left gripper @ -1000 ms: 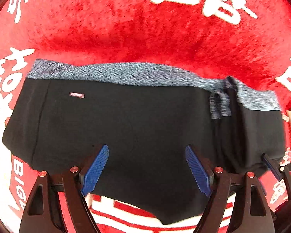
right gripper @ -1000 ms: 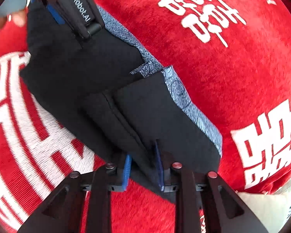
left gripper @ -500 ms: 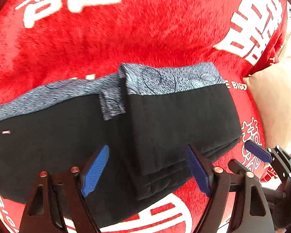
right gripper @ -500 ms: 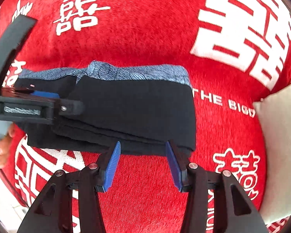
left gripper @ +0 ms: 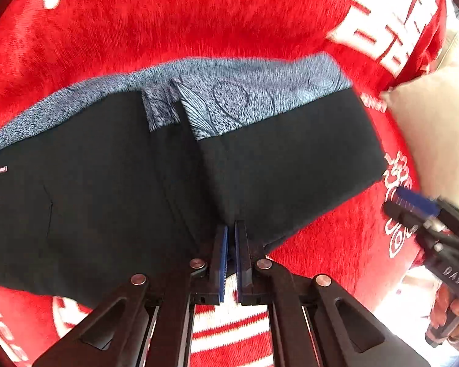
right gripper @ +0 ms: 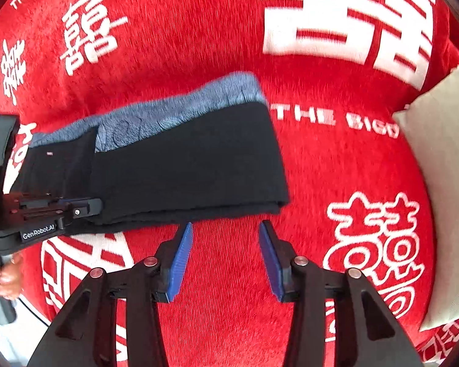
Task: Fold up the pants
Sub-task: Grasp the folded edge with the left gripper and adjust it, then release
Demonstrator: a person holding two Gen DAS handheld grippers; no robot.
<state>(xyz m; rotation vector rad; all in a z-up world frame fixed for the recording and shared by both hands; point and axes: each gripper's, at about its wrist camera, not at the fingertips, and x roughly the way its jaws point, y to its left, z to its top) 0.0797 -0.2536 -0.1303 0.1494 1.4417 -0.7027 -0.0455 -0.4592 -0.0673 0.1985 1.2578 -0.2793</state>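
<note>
Black pants (left gripper: 107,183) with a grey-blue waistband (left gripper: 260,91) lie on the red blanket, their right part folded over the rest. My left gripper (left gripper: 228,232) points down at the near edge of that folded layer, its blue pads pinched together on the black cloth. The right wrist view shows the same left gripper (right gripper: 76,211) on the pants (right gripper: 183,159) at their near left side. My right gripper (right gripper: 225,229) hovers over bare blanket just in front of the pants' near edge. Its jaws are closing with nothing between them. It also shows at the right in the left wrist view (left gripper: 413,205).
A red plush blanket (right gripper: 321,168) with white characters covers the surface. A cream pillow (right gripper: 443,183) lies at the right, close to the pants' right end. A person's hands (right gripper: 6,275) hold the gripper handles. Pale floor shows past the blanket's near-left edge.
The left jaws went from wide open to pinched on the folded layer's edge, having shifted right along the pants. The right gripper let go of the cloth, rolled, and backed off onto bare blanket.
</note>
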